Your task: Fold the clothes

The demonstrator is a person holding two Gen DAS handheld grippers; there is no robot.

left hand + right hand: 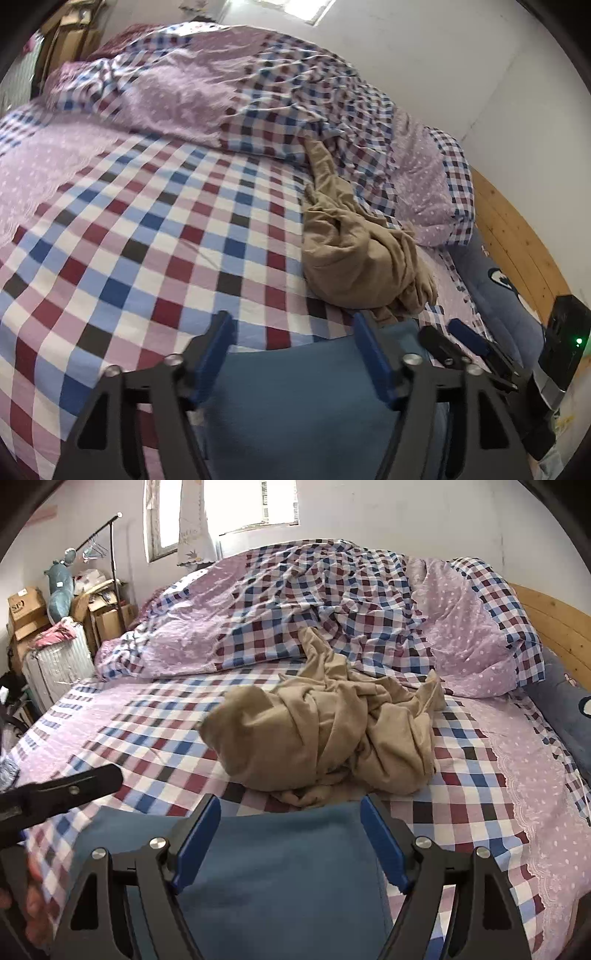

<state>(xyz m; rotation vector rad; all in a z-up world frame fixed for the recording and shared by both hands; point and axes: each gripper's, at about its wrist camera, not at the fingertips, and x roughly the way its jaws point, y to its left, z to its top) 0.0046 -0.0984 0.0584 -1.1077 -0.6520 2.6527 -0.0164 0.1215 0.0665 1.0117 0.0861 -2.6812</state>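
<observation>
Currently, both the left gripper (295,354) and right gripper (291,834) stood released over the blue garment (280,853); the beige garment (325,734) lay crumpled just above, frame centre, nearer the right.

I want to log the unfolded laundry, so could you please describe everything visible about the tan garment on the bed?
The tan garment is a soft, thin-looking cloth, plain beige, lying crumpled in a loose heap on the checked bedsheet. One long strip trails back up against the rumpled quilt. Its near edge lies next to the flat blue garment. No gripper touches it.
</observation>
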